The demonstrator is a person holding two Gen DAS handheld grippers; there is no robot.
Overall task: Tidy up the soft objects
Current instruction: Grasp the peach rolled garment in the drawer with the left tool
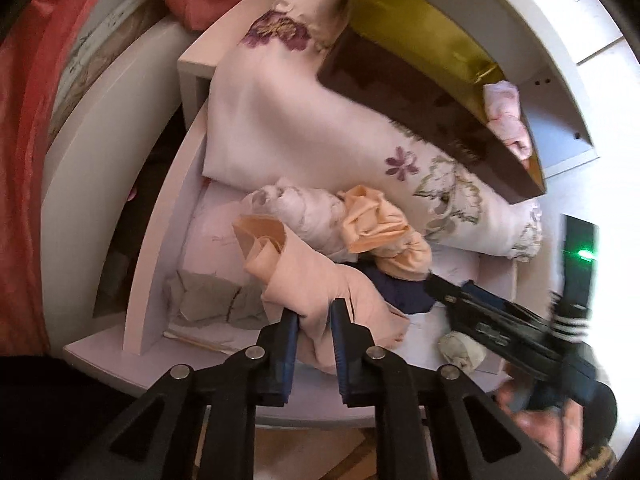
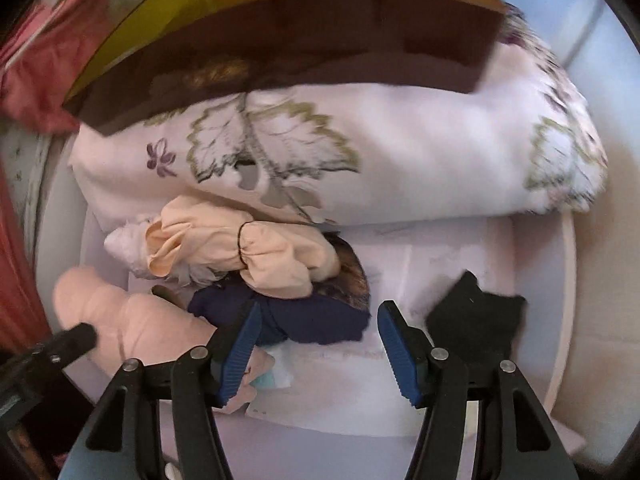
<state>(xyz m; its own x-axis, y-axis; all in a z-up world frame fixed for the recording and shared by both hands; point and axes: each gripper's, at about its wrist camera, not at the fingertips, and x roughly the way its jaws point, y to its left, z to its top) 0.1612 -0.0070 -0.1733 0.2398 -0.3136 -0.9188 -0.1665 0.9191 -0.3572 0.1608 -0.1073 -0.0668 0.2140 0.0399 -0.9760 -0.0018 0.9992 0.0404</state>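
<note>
Bulging peach cloth roll [image 1: 316,300], creased

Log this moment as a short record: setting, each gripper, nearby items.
setting: open white drawer of soft things
left gripper: shut on the peach cloth roll
right gripper: open, nothing between the pads, above the navy cloth
behind: floral bedding bundle, dark box lying on it
right of the navy cloth: black cloth
</note>
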